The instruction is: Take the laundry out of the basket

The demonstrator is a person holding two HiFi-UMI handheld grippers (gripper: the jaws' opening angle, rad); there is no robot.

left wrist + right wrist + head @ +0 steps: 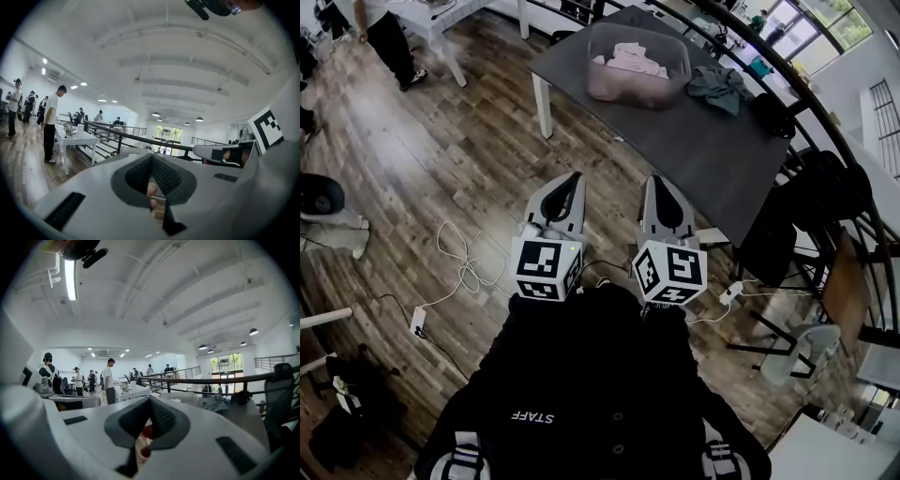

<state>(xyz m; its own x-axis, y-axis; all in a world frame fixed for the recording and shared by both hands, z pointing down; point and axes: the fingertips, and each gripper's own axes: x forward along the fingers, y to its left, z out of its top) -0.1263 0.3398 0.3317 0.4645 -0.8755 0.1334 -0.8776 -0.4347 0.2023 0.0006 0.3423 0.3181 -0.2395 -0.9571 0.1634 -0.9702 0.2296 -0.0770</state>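
Observation:
A clear plastic basket (637, 61) with pale pink laundry (628, 58) in it stands on the dark grey table (675, 141), well ahead of both grippers. Beside the basket on the table lie a grey-green garment (720, 86) and a black item (773, 112). My left gripper (575, 178) and right gripper (659, 180) are held side by side above the wooden floor, short of the table's near edge. Both point at the table with their jaws together and nothing between them. In the right gripper view the garment (216, 403) shows beyond the shut right gripper (150, 404). The left gripper (151, 161) is likewise shut.
White cables (464, 272) and a power strip (417, 322) lie on the floor at the left. A black railing (825, 122) runs behind the table, with dark chairs (825, 197) at the right. A white table (441, 19) and a standing person (389, 37) are at the far left.

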